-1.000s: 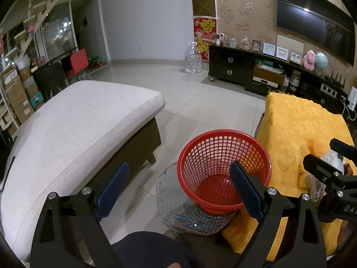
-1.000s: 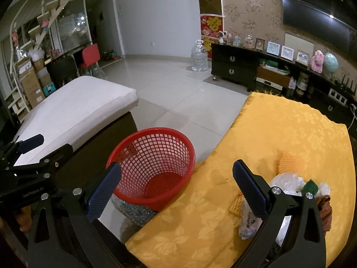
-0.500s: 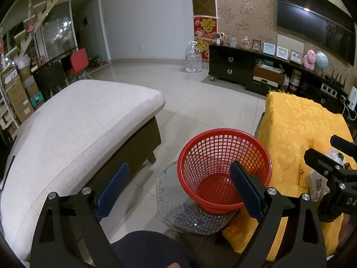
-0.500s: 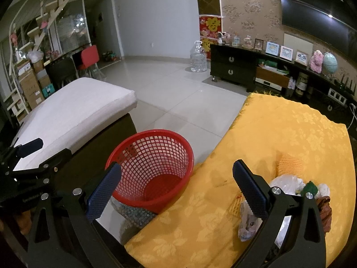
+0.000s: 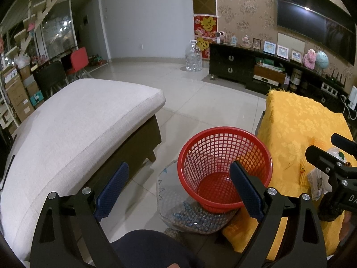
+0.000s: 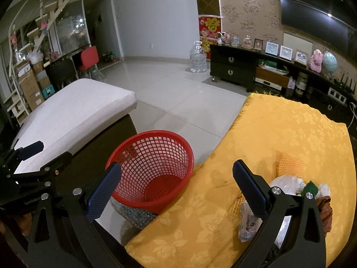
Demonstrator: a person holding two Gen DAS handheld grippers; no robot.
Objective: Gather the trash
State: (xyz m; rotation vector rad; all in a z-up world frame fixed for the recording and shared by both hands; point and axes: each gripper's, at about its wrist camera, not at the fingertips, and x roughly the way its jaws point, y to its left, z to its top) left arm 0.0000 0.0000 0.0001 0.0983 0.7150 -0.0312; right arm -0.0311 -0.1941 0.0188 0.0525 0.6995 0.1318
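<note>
An empty red mesh basket (image 5: 225,167) stands tilted on a clear container of small items, between the sofa and the yellow-clothed table; it also shows in the right wrist view (image 6: 151,169). A trash pile (image 6: 287,192) of clear plastic, wrappers, a yellow net and a green bit lies on the yellow cloth (image 6: 290,129), partly behind my right finger. My right gripper (image 6: 176,189) is open and empty over the table's near edge. My left gripper (image 5: 178,189) is open and empty above the floor, beside the basket.
A white-cushioned sofa (image 5: 73,122) stands on the left. The clear container (image 5: 189,216) sits on the tiled floor under the basket. A dark TV cabinet (image 5: 245,67) and a large water bottle (image 5: 193,55) stand at the far wall.
Both grippers have drifted only slightly; the right gripper has edged a little away from the left camera. Nothing was taken hold of or let go.
</note>
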